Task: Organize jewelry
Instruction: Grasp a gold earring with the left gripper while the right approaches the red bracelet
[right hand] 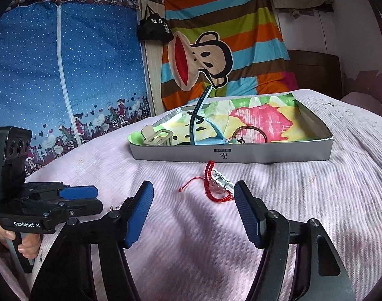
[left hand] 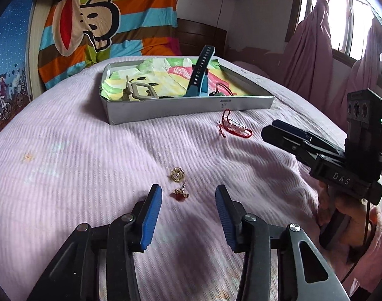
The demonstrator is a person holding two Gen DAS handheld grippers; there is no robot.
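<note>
The left tool point(left hand: 188, 195) is standing open just above the bed point(left hand: 90, 163), with a gold earring point(left hand: 179, 184) lying between its fingertips, untouched. The right tool point(right hand: 193, 195) is also standing open, and the red cord bracelet point(right hand: 216, 185) is lying just ahead, near its right finger. Beyond both, the grey tray point(right hand: 241, 154) is holding a watch strap point(right hand: 198, 110) and a hair claw point(right hand: 157, 138).

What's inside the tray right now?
In the tray, on a colourful lining: a grey hair clip, a blue watch strap standing up, and a bangle. The front wall hides small bits near the strap's base.
</note>
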